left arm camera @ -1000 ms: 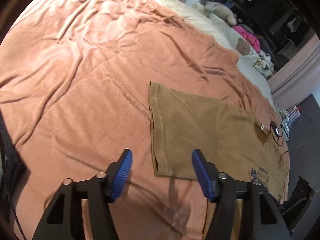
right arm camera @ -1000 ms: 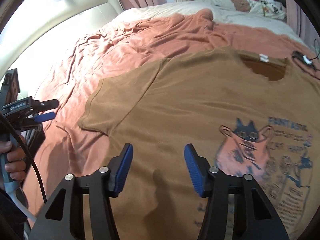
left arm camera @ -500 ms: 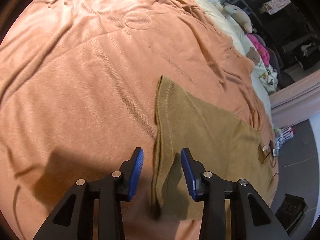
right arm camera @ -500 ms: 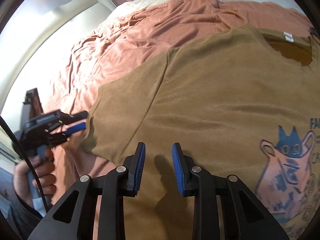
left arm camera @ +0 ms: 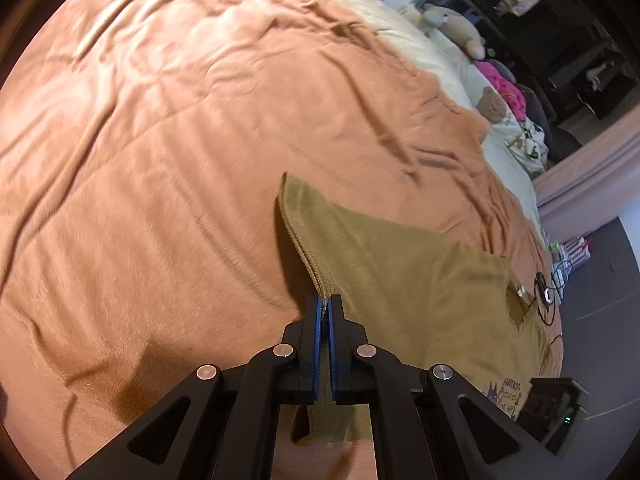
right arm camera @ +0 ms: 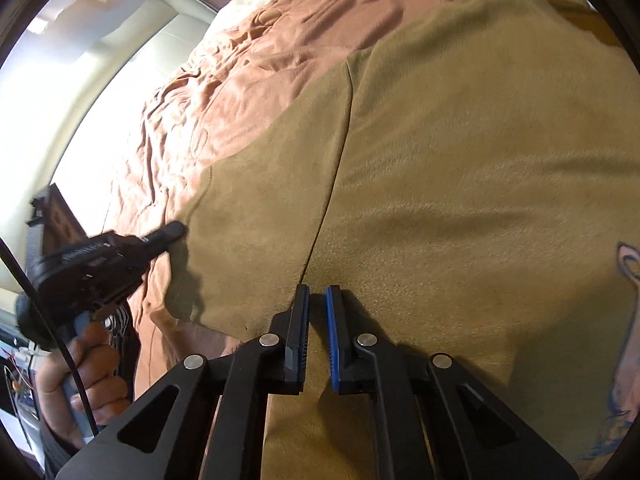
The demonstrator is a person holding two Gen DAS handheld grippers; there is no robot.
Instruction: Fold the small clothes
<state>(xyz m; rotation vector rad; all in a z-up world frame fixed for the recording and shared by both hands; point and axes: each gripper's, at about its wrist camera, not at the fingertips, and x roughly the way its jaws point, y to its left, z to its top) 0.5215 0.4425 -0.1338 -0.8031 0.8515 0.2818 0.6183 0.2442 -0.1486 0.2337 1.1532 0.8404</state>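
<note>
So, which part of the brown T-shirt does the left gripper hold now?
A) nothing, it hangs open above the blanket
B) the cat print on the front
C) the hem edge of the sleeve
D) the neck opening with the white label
C. In the left wrist view the left gripper has its blue pads pressed together on the stitched sleeve edge of the brown T-shirt, which is raised off the orange blanket.

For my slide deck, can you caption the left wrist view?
Left gripper pinches the sleeve hem of a brown T-shirt spread on an orange blanket.
</note>
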